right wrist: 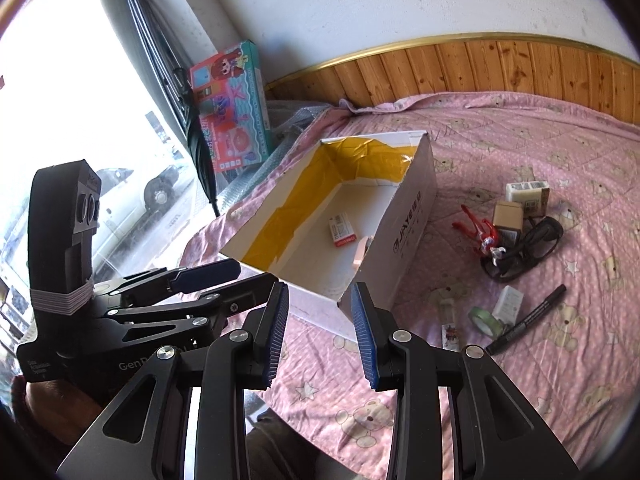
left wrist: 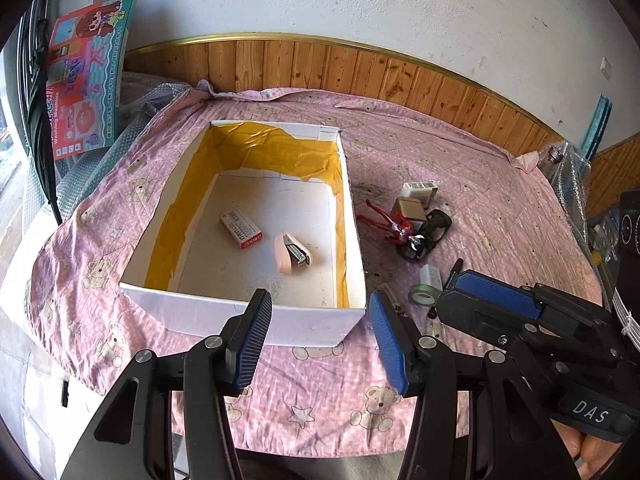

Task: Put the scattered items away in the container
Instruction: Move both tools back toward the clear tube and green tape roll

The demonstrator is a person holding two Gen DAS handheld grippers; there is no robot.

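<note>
Both grippers hang empty before the half-filled box.

Left wrist view: the left gripper (left wrist: 320, 332) is spread wide at the near wall of the white box (left wrist: 224, 312) — a staple box (left wrist: 242, 228) and pink stapler (left wrist: 291, 253) lie inside; tape roll (left wrist: 424, 293) and red figure (left wrist: 390, 222) sit on the pink quilt (left wrist: 320, 392).
Right wrist view: the right gripper (right wrist: 318, 332) is spread too, nothing held — black marker (right wrist: 527, 319) beside the tape.
</note>
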